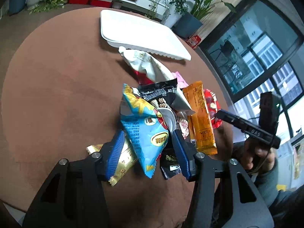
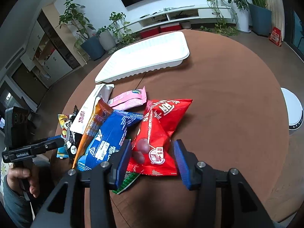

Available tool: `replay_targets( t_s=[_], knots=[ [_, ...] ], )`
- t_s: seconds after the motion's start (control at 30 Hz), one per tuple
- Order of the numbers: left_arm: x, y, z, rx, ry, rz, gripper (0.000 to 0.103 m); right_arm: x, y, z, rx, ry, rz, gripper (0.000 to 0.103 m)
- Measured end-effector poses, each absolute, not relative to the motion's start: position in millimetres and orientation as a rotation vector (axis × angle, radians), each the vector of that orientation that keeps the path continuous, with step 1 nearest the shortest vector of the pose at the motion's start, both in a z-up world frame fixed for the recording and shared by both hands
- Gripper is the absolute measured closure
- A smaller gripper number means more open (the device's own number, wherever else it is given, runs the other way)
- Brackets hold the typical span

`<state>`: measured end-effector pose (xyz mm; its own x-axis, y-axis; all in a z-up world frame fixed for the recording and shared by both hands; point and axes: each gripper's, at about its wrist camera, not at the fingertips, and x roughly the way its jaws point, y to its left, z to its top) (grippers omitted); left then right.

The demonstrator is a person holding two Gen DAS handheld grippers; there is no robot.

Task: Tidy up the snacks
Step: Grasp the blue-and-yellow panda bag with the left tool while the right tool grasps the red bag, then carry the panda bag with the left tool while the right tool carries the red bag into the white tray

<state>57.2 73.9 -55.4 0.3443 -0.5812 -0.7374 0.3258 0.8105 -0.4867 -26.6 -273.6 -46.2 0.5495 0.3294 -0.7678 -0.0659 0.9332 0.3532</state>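
Note:
A heap of snack packets lies on the round brown table [image 1: 57, 95]. In the left wrist view my left gripper [image 1: 148, 148] is shut on a puffy light blue bag [image 1: 144, 133], with a blue pad against each side. A gold packet [image 1: 123, 163] and a black one [image 1: 171, 163] lie under it. In the right wrist view my right gripper [image 2: 153, 155] is shut on a red bag [image 2: 159, 125], which is pinched at its waist. A blue packet [image 2: 108, 136] and an orange bar [image 2: 95, 121] lie to its left. The white tray [image 2: 144, 57] beyond the heap holds nothing.
A white bag [image 1: 146, 64] and a pink packet [image 2: 129, 98] lie between heap and tray. A green packet [image 2: 127, 182] peeks from under the red bag. A round white device [image 2: 292, 112] sits on the floor past the table's right edge. Potted plants and a low shelf stand behind.

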Motion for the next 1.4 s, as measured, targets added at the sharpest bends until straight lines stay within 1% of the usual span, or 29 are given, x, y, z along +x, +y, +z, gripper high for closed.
replay_targets(
  t_s=[0.07, 0.27, 0.3, 0.37, 0.4, 0.43, 0.5, 0.73, 0.8, 1.13, 1.3, 1.33, 1.4],
  knots=[
    [54, 76, -51, -0.292, 1.049, -0.625, 0.052, -26, -274, -46, 0.296, 0.964, 0.241, 0.053],
    [65, 60, -59, -0.224, 1.105, -0.603, 0.052, -25, -275, -46, 0.292, 0.959, 0.232, 0.053],
    [67, 59, -59, -0.224, 1.106, -0.607, 0.054, -25, -276, -46, 0.295, 0.96, 0.228, 0.053],
    [70, 59, -58, -0.221, 1.103, -0.614, 0.066, -25, -277, -46, 0.302, 0.965, 0.225, 0.053],
    [71, 59, -58, -0.219, 1.103, -0.622, 0.069, -25, -277, -47, 0.305, 0.966, 0.226, 0.053],
    [71, 61, -59, -0.215, 1.104, -0.622, 0.076, -25, -277, -47, 0.304, 0.965, 0.227, 0.053],
    [72, 63, -60, -0.214, 1.11, -0.63, 0.078, -25, -276, -46, 0.303, 0.965, 0.228, 0.053],
    [67, 55, -54, -0.126, 1.103, -0.648, 0.079, -25, -275, -46, 0.299, 0.959, 0.218, 0.053],
    [65, 55, -52, -0.116, 1.09, -0.642, 0.081, -26, -276, -44, 0.297, 0.95, 0.209, 0.053],
    [59, 82, -29, -0.141, 1.003, -0.607, 0.083, -23, -282, -34, 0.286, 0.922, 0.199, 0.052],
    [56, 82, -27, -0.141, 0.998, -0.617, 0.083, -15, -268, -39, 0.23, 0.976, 0.213, 0.052],
    [56, 82, -28, -0.145, 0.999, -0.617, 0.083, -12, -266, -41, 0.22, 0.989, 0.21, 0.051],
    [56, 84, -30, -0.154, 1.001, -0.617, 0.083, -6, -265, -45, 0.221, 1.017, 0.203, 0.047]
  ],
)
